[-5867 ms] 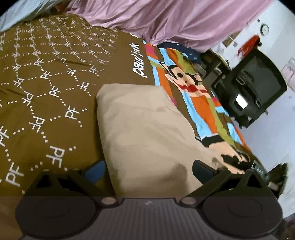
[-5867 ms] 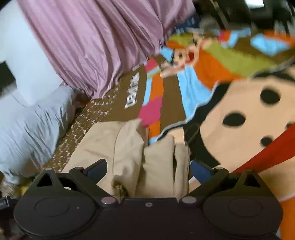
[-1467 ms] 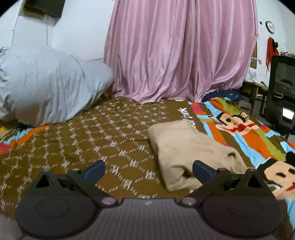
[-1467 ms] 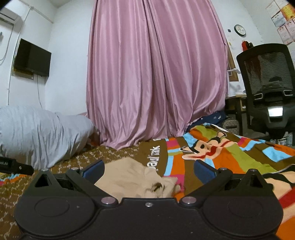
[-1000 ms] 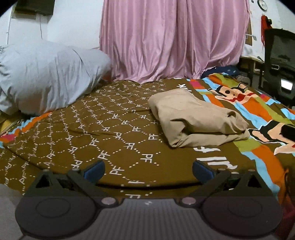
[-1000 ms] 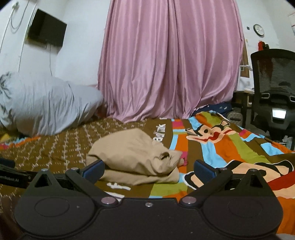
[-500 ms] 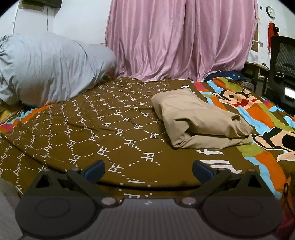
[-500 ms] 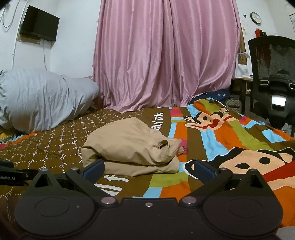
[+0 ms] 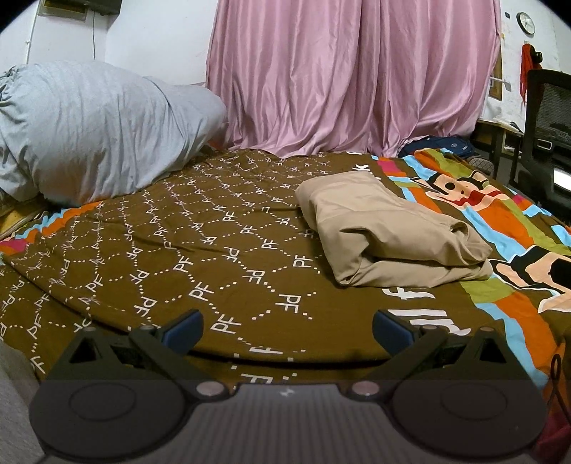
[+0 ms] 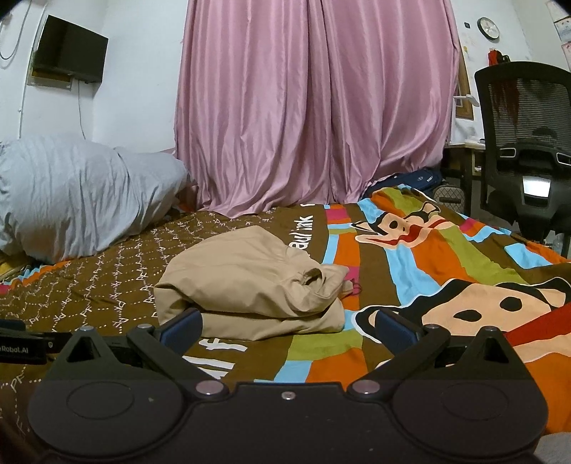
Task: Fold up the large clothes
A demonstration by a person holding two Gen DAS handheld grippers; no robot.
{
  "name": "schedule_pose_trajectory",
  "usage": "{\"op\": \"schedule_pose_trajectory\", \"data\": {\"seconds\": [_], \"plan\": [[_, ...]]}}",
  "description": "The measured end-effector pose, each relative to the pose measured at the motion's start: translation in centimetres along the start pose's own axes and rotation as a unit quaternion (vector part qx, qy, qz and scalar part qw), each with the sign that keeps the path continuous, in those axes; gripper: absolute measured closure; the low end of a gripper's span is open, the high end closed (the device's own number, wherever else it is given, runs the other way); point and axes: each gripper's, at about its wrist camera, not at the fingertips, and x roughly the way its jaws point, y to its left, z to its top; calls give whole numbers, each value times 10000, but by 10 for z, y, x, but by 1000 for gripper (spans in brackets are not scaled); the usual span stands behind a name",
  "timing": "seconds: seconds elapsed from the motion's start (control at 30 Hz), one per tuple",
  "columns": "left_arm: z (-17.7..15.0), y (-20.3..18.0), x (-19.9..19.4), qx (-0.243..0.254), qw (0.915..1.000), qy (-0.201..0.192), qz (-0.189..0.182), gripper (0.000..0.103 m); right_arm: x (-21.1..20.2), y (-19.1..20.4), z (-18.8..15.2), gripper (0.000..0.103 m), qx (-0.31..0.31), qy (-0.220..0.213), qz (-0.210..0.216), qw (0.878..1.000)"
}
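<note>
Grippers, left point(image 9: 287, 326) and right point(image 10: 287, 326), have backed off the bed point(image 9: 221, 257), both wide open and empty; trousers point(image 10: 249, 296) lie folded, so folding looks done.

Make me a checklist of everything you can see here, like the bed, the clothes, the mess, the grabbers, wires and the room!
Surface: bedspread, brown with a cartoon print, fairly smooth.
Job's things: tan garment folded into a bundle, lying on the bedspread.
Clutter: grey duvet heaped at the far left of the bed.
Grippers: left gripper open, holding nothing; right gripper open, holding nothing; both apart from the garment.
Cables: a wire hangs below the TV.
Surroundings: pink curtain, office chair, wall clock.
</note>
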Motion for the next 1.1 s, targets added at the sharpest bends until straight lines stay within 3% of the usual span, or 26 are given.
{"op": "schedule_pose_trajectory", "data": {"seconds": [1.1], "plan": [[-1,4,2,-3,10000,42,19,1,0,-1,1,1,20,22,1,10000]]}}
